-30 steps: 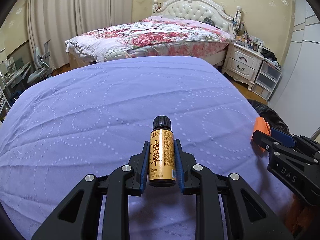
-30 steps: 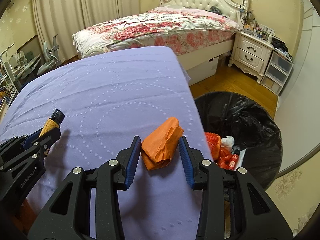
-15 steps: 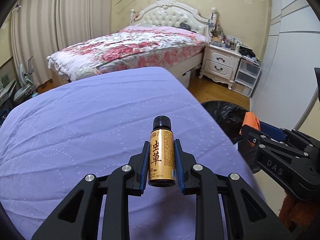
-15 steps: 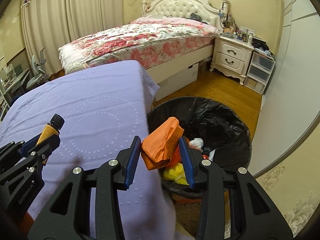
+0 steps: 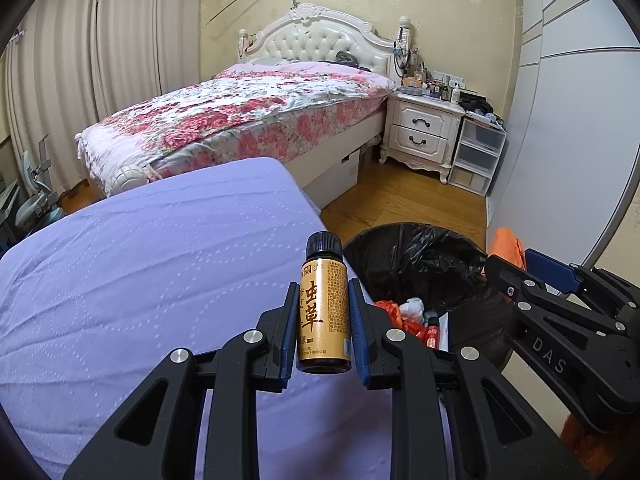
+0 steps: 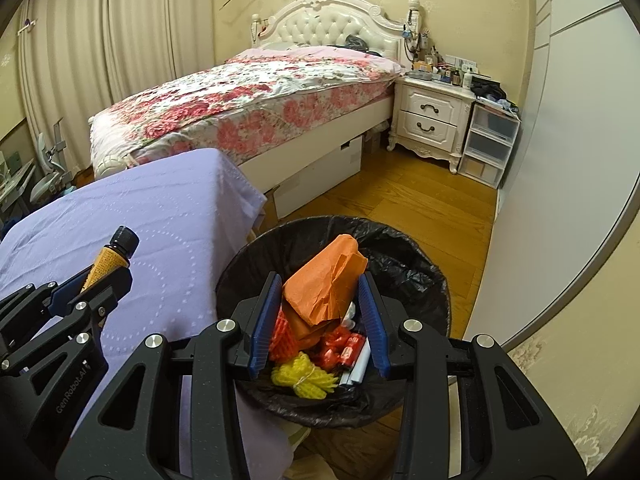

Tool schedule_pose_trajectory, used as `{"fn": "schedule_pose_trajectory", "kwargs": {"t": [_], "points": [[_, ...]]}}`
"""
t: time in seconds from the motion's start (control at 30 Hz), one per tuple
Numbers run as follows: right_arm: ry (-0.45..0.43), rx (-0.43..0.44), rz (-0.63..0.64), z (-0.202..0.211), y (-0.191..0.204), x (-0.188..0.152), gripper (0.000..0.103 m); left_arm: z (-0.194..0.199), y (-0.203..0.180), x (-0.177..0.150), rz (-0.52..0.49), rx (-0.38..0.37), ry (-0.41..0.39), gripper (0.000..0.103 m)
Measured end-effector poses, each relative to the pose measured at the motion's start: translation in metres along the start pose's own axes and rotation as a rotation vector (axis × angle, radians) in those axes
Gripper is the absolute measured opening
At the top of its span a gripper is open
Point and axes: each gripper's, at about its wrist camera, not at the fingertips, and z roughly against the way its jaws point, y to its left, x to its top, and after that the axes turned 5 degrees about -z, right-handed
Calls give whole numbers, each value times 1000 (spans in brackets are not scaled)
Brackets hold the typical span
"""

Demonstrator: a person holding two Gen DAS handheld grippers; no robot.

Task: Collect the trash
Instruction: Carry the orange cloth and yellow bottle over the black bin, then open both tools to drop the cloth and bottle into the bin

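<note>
Overhead, crumpled orange paper (image 6: pixel 324 280) above glossy black-lined round bin (image 6: pixel 416 276)

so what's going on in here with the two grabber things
A person is clearing trash with a gripper in each hand. The left gripper is shut on a small gold bottle above the edge of the purple bedspread. The right gripper holds crumpled orange paper over the black-lined bin, which already has trash in it. Nothing has been dropped yet.
</note>
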Motion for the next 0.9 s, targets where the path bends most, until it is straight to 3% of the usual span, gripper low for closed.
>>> {"fn": "schedule_pose_trajectory", "kwargs": {"t": [0.53,0.9], "points": [[41,-25,-81,-38,-31,12,39,-47,-26,18,-40,21,48,25],[65,-34,-105,-55,-38,10,40,-55,-39,23,-64,21,63,25]]}}
